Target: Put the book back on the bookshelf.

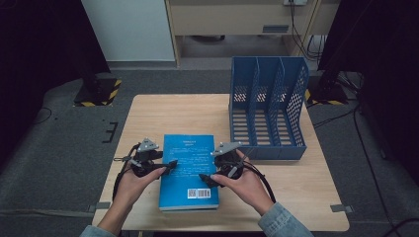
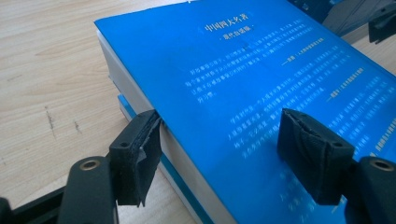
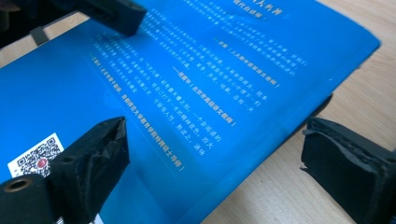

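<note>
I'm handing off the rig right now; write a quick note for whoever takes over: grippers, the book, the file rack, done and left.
Left gripper: open, one finger at the blue book's left page edge, the other on the cover. No grip.
Right gripper: open, straddling the book's right edge, one finger over the cover near the QR code, the other above the table.
Book: flat on the table, back cover up, near the person's side.
Blue file rack: upright at the far right, slots empty.
Done: both grippers placed at the book.
Left: probably close, lift, and stand it in the rack.
</note>
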### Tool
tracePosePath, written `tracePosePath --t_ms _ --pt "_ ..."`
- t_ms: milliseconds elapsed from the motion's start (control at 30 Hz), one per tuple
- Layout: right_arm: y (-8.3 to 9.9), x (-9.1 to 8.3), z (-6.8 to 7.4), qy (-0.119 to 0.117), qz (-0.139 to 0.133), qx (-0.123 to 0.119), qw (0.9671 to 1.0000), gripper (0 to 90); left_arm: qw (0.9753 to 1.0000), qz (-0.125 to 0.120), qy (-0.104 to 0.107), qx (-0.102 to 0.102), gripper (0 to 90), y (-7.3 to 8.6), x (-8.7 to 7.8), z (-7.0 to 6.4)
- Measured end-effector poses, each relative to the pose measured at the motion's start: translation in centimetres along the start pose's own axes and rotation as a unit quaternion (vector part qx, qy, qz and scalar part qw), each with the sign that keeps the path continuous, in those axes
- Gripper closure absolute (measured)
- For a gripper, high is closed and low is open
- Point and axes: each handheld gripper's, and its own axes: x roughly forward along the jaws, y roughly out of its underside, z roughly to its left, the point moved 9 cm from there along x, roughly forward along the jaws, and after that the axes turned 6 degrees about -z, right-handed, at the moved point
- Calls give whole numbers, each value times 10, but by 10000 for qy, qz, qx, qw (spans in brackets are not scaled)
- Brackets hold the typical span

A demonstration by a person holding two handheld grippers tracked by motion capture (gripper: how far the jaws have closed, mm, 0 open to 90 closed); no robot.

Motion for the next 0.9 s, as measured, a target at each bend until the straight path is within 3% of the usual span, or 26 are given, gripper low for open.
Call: tracePosePath --t_ms 100,233,433,500,567,700,900 --pt "2 1 1 -23 50 -10 10000 67 10000 70 -7 47 298 -2 2 1" --pt "6 5 2 -108 162 -16 9998 66 9998 134 156 36 298 -4 6 2" --pt "9 6 1 -126 106 220 9996 61 9991 202 312 197 297 -8 11 3" --pt "12 5 0 -121 96 430 9990 61 9989 187 356 239 297 -8 10 4" --pt "12 5 0 -93 82 548 9984 56 9991 171 361 163 295 -7 9 4" --pt "15 5 0 -135 22 627 9979 53 9992 31 322 -223 210 -2 10 11" --pt "19 9 -3 -403 25 1006 9941 44 9986 81 434 -289 187 -2 12 12"
